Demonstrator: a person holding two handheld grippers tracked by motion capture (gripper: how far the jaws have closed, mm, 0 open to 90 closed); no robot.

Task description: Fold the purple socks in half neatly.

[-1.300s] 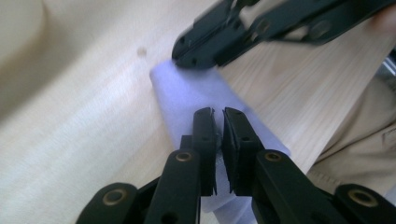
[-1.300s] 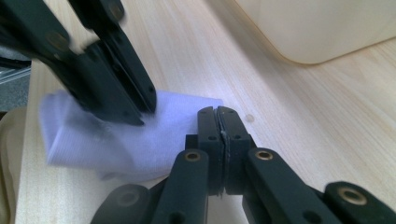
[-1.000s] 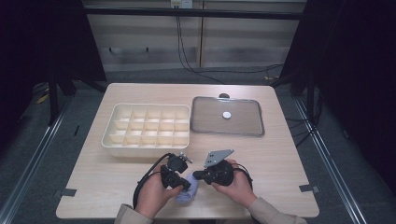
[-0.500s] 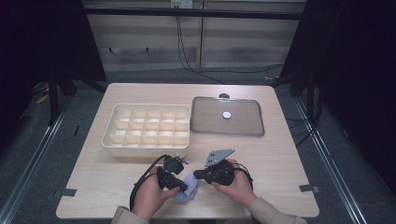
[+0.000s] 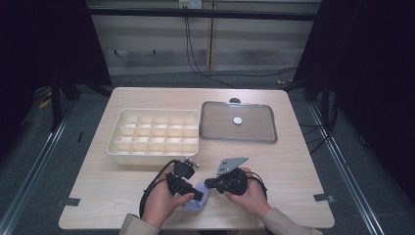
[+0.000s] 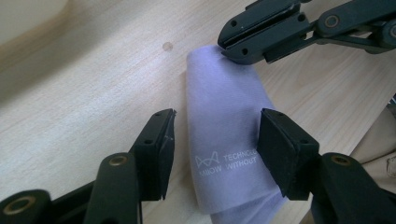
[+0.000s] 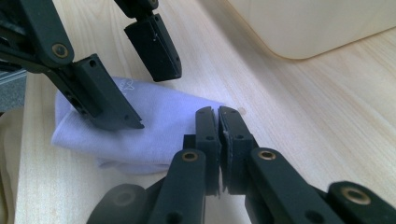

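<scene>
A folded lavender cloth (image 5: 198, 199) with white printed lettering lies on the wooden table near the front edge, between the person's hands. My left gripper (image 6: 215, 140) has just been opening its jaws. They now stand apart on either side of the cloth (image 6: 219, 116) without pressing it. My right gripper (image 7: 218, 114) is shut, its tips pinching the cloth's end corner (image 7: 187, 112). From the left gripper view, the right gripper (image 6: 229, 46) sits at the cloth's far end. In the high view the left gripper (image 5: 198, 192) and right gripper (image 5: 208, 183) point toward each other.
A cream box (image 5: 112, 147) divided into several compartments stands behind the hands at the left. A clear lid (image 5: 220, 125) with a white knob lies flat to its right. Bare table (image 5: 293, 171) stretches to the right, and cables trail from both grippers.
The left gripper's jaws have opened off the cloth, which stays on the table. Both hands have kept their places, and the right gripper stays shut.
</scene>
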